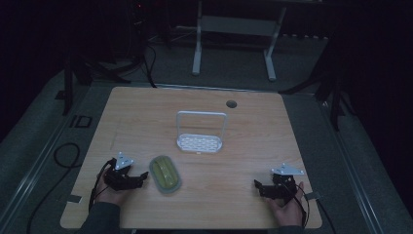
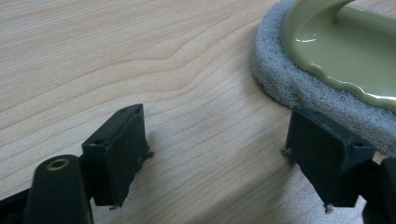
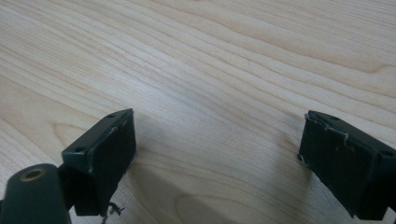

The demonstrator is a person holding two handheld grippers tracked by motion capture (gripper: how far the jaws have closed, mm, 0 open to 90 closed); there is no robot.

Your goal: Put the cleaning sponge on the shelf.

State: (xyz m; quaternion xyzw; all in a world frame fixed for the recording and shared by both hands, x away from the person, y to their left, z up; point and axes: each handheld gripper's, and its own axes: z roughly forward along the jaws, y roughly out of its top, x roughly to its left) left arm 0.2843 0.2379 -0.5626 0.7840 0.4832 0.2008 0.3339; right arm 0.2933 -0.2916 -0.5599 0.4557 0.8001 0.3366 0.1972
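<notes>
From above, an oval green scrubber (image 1: 165,173) with a grey pad lies flat on the wooden counter (image 1: 204,204), just right of the left claw (image 1: 141,176), its long axis running from the near edge toward the far edge with a slight lean left. The left claw's own camera shows what the overhead cannot: the scrubber's fuzzy grey rim (image 2: 299,88) sits just beside one jaw, both jaws spread wide with bare wood between them. The right claw (image 1: 257,185), well apart at the near right, is also released over bare wood, and a white rack (image 1: 200,142) with a tall handle stands behind the scrubber with nothing in it.
</notes>
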